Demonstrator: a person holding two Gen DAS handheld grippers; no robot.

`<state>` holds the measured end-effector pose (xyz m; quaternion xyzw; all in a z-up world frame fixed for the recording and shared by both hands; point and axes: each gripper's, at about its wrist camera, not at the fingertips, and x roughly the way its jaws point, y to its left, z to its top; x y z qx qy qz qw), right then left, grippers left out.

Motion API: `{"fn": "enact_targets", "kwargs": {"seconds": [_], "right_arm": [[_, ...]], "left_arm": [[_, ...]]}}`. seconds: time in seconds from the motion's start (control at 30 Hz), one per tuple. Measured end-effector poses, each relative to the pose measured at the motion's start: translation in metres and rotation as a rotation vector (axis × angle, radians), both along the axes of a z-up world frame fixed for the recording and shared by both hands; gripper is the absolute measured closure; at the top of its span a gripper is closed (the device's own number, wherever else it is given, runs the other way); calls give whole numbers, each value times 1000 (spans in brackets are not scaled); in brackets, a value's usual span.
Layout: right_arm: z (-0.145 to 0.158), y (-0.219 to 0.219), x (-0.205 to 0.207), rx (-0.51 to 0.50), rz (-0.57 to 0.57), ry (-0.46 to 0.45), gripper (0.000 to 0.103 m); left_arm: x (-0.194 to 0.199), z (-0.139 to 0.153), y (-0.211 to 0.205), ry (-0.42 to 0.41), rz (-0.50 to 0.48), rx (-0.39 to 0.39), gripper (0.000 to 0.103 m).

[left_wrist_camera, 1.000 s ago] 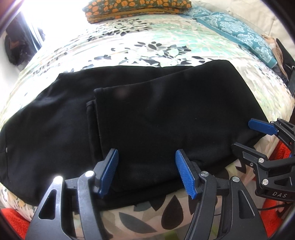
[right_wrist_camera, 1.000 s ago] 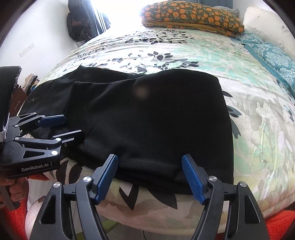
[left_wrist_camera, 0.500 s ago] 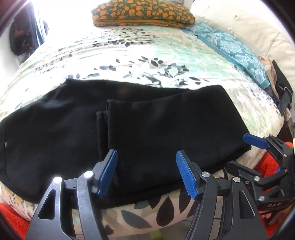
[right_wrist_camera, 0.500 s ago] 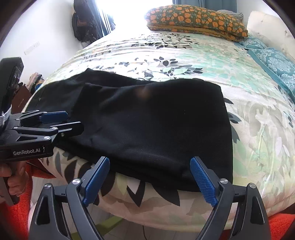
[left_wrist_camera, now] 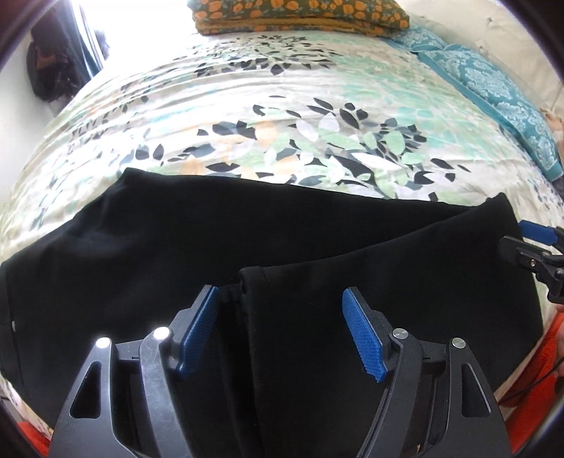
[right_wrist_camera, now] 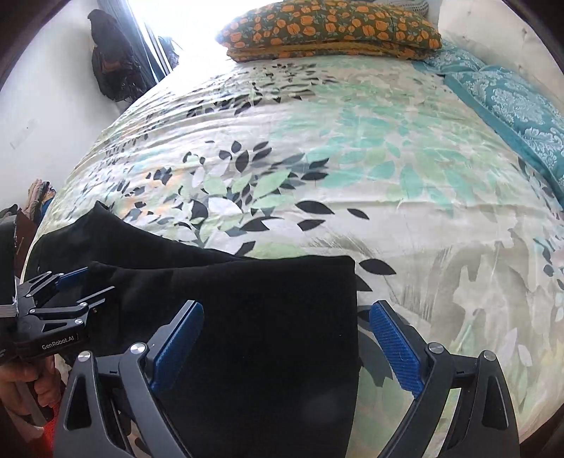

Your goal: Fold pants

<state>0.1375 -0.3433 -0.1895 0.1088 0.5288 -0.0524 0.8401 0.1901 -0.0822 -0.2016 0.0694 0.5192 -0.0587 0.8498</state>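
Observation:
Black pants (left_wrist_camera: 197, 246) lie folded on the floral bedspread (left_wrist_camera: 282, 105) near the bed's front edge, the legs doubled over the upper part. My left gripper (left_wrist_camera: 282, 331) is open and empty, straddling the hem edge of the folded-over layer (left_wrist_camera: 246, 282). My right gripper (right_wrist_camera: 285, 341) is open and empty over the right edge of the pants (right_wrist_camera: 246, 317), one finger on the cloth side, one finger (right_wrist_camera: 394, 345) over the bedspread. Each gripper shows in the other's view, the right one (left_wrist_camera: 528, 243) at the pants' right corner, the left one (right_wrist_camera: 67, 285) at the left.
An orange-flowered pillow (right_wrist_camera: 328, 28) lies at the bed's far end. A teal patterned pillow (right_wrist_camera: 511, 102) lies along the right side. Dark clothing (right_wrist_camera: 112, 60) hangs by the window at the left wall. Orange fabric (left_wrist_camera: 521, 380) shows below the bed's edge.
Both grippers have moved forward and lower over the pants, from the bed's front edge onto the cloth. Both stay open.

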Motion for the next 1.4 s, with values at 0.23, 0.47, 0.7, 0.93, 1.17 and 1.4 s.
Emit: {"fn": "enact_targets", "kwargs": {"seconds": [0.23, 0.47, 0.7, 0.93, 1.17, 1.4], "right_arm": [[36, 18, -37, -19, -19, -141, 9], [58, 91, -87, -17, 82, -225, 8], [35, 117, -97, -115, 147, -201, 8], [31, 113, -101, -140, 124, -202, 8], [36, 114, -106, -162, 126, -224, 8], [36, 115, -106, -160, 127, -227, 8]], "left_arm": [[-16, 21, 9, -10, -1, -80, 25], [-65, 37, 1, -3, -72, -118, 25], [-96, 31, 1, -10, -88, -119, 25], [-105, 42, 8, -54, -82, -143, 25], [-109, 46, 12, -62, -64, -149, 25], [-109, 55, 18, -89, -47, -151, 25]]}}
